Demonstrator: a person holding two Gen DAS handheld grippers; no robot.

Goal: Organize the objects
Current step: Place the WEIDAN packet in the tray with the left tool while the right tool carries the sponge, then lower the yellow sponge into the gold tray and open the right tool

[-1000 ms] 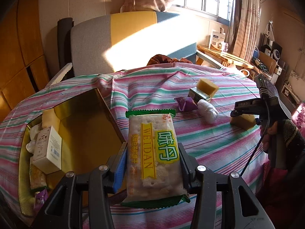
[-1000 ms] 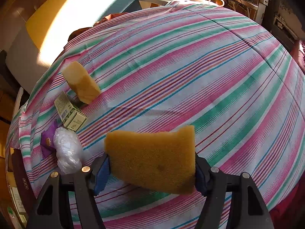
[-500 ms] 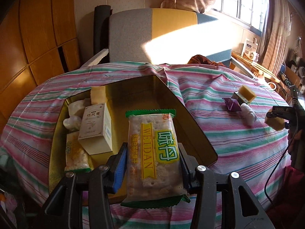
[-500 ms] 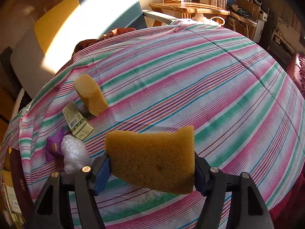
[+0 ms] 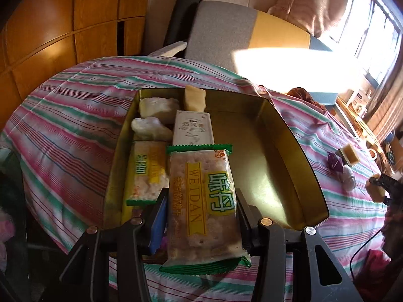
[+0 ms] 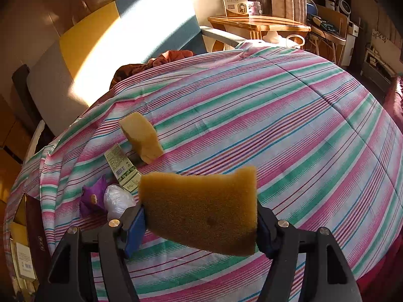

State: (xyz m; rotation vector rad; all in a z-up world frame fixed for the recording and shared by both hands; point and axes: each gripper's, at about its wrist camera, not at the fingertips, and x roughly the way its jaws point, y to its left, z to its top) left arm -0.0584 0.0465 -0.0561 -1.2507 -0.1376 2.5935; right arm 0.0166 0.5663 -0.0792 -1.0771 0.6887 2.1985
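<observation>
Sponge (image 6: pixel 201 209) hides striped cloth (image 6: pixel 289 130) behind right claw (image 6: pixel 201 224).

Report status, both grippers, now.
Left gripper shut on cracker packet, above gold tin. Right gripper shut on sponge. Nothing blocking.

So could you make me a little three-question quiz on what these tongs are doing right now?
1. True or false: the left tongs hold a cracker packet.
2. What do the right tongs grip? A) purple wrapper B) brown sponge C) barcoded box
3. Fill in: the white carton lies inside the gold ____.

Key: 1 true; 2 B; 3 tin.
</observation>
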